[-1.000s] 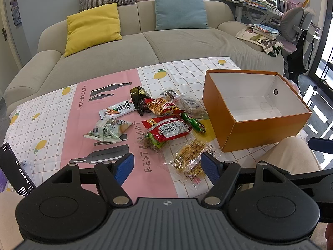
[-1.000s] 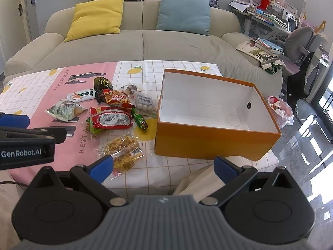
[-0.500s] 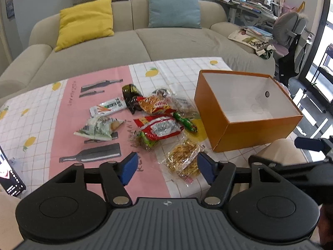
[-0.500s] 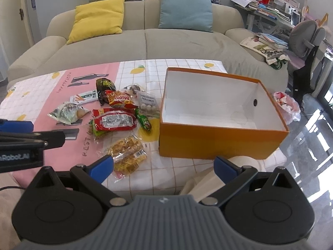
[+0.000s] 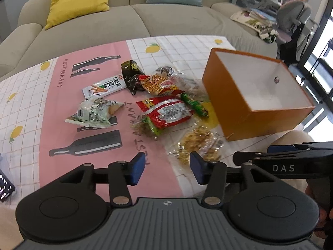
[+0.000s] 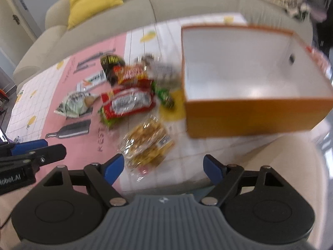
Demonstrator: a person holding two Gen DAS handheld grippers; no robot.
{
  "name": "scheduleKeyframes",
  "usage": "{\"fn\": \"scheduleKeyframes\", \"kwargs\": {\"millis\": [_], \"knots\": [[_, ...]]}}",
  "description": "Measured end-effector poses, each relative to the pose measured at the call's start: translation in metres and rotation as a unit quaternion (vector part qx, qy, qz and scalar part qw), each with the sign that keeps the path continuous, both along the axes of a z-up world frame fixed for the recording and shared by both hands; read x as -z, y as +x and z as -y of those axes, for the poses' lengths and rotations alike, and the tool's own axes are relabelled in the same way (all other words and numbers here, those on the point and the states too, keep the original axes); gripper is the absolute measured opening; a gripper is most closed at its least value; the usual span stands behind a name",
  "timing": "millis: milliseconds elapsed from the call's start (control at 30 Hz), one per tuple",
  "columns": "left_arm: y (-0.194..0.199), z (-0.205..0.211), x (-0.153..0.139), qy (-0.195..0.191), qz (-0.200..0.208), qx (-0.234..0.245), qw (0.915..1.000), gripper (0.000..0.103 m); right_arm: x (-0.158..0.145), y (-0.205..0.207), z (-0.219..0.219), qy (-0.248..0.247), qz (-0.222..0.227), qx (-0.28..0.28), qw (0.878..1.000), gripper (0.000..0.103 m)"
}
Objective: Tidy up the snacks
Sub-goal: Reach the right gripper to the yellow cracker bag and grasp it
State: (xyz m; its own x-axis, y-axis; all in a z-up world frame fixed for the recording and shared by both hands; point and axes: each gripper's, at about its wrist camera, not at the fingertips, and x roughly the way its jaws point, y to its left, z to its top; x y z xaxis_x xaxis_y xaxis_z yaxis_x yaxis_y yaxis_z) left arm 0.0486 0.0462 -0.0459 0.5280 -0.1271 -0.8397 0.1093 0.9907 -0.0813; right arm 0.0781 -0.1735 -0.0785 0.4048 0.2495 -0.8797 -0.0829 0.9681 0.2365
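Several snack packets lie on the tablecloth left of an empty orange box (image 5: pixel 258 98), which also shows in the right wrist view (image 6: pixel 249 87). Among them are a red packet (image 5: pixel 166 112), a clear bag of yellow snacks (image 5: pixel 197 145), a pale green packet (image 5: pixel 93 112) and a white strip packet (image 5: pixel 104 86). My left gripper (image 5: pixel 165 166) is open and empty, just short of the yellow snack bag. My right gripper (image 6: pixel 164 165) is open and empty, with the yellow snack bag (image 6: pixel 145 145) close in front of its left finger. The right wrist view is blurred.
A pink and white checked cloth (image 5: pixel 31 104) covers the table. A beige sofa (image 5: pixel 124 20) with a yellow cushion (image 5: pixel 77 0) stands behind. A phone (image 5: pixel 4 185) lies at the table's near left edge. A desk and chair (image 5: pixel 295 16) stand at the far right.
Both grippers have moved forward and down toward the snacks, which look larger now. The right wrist view has turned left and blurred. Both stay open.
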Motion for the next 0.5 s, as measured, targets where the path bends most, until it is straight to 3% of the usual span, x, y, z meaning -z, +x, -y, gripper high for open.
{"fn": "scheduleKeyframes", "kwargs": {"millis": [167,500], "knots": [[0.014,-0.018,0.022,-0.004,-0.031,-0.020,0.9993,0.059,0.026,0.016,-0.017,0.000,-0.048,0.024,0.999,0.096],[0.033,-0.043,0.048,-0.001,-0.064,-0.048,0.9968,0.059,0.065,0.041,-0.045,0.013,-0.101,0.054,0.993,0.097]]}}
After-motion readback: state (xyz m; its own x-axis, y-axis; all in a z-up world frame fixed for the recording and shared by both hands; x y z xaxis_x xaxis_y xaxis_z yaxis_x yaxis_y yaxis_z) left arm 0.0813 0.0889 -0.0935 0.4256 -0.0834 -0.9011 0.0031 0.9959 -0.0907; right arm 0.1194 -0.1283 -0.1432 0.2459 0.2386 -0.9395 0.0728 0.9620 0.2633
